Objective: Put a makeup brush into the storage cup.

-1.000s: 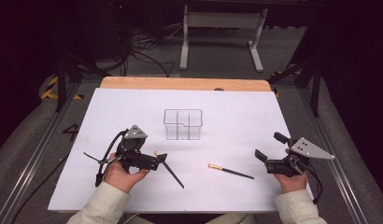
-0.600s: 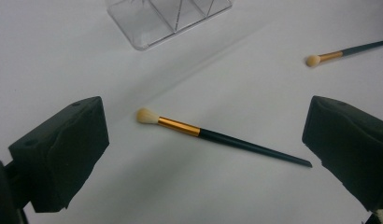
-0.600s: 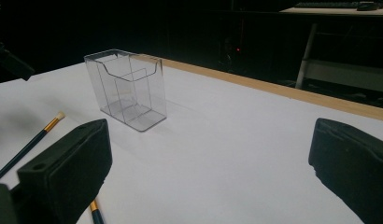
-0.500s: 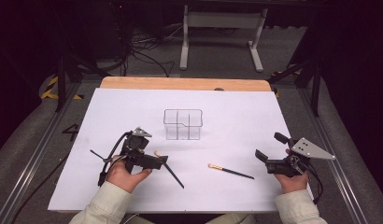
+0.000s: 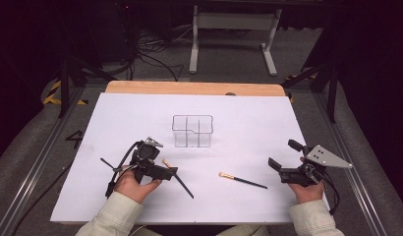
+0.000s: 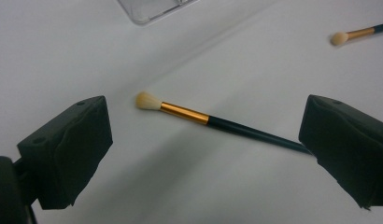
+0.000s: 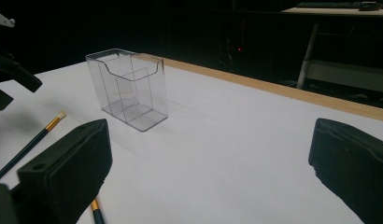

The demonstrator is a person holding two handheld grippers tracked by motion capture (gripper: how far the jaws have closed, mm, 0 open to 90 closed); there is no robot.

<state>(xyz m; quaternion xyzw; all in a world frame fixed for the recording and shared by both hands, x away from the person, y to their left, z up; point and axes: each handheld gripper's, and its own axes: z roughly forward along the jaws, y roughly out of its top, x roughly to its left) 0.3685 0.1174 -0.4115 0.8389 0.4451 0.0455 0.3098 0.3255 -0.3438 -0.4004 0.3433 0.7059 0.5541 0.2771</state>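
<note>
Left gripper view looks down on a makeup brush [image 6: 217, 123] lying flat on the white table [image 6: 227, 196], its pale bristle tip and gold ferrule centred between the widely parted jaws, black handle running under the right-hand one. That spread suggests the left gripper [image 5: 158, 169] is lining up to close across it. A second brush [image 5: 241, 180] lies between the two grippers. The right gripper [image 5: 283, 164] waits released, its jaws pointing toward the clear organiser [image 7: 129, 88]
</note>
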